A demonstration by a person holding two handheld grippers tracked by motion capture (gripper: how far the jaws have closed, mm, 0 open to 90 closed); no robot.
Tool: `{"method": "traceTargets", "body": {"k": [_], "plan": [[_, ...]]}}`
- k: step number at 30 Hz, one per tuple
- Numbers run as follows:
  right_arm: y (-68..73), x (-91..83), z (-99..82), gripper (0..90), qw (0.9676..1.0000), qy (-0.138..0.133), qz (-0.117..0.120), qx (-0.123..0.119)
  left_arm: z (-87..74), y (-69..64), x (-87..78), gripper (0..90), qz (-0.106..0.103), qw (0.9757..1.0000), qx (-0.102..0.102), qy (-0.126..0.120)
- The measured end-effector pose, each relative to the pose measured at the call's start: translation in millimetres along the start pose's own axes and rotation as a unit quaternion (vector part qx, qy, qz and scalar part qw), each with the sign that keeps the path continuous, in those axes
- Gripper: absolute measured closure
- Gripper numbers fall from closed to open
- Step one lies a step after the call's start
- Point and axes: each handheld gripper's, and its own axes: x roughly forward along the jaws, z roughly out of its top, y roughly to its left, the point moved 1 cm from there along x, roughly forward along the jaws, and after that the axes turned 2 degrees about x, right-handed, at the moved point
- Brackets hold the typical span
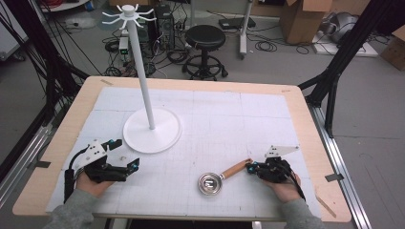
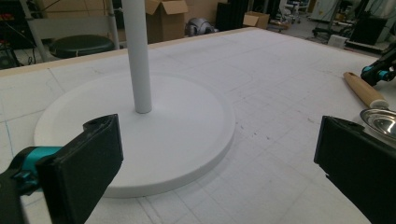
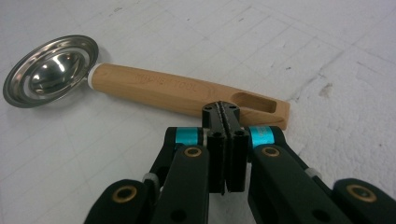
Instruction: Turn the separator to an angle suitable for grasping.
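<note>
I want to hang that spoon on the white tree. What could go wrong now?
The right gripper is shut, with its tips at the slotted end of the wooden handle, so it may push the scoop instead of grabbing it. Carried by that far end, the metal bowl could droop. The stand might tip if bumped.

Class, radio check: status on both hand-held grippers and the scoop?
Left hand-held gripper open, empty. Right hand-held gripper shut beside scoop handle, not gripping. Scoop flat on mat. Path clear.
</note>
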Motion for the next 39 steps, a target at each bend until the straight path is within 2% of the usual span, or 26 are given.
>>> {"method": "traceTargets", "body": {"k": [9,20,32,39], "plan": [[-1.6,7.5,6.4,90.0,1.0,-0.001,-0.008,0.0,-0.3,0.4,0.7,1.7,0.0,1.0,0.001,0.001],[-3.4,15.4,13.5,90.0,0.9999,-0.002,-0.01,0.013,-0.5,0.1,0.8,1.8,0.0,1.0,0.002,0.005],[-4.4,24.7,21.6,90.0,0.9999,-0.003,-0.009,0.006,-0.3,-1.2,-1.3,1.8,-0.001,1.0,0.003,0.007],[-0.1,34.8,29.2,90.0,1.0,-0.001,-0.005,-0.005,-0.7,-2.2,-2.2,1.8,-0.001,1.0,0.005,0.007]]}}
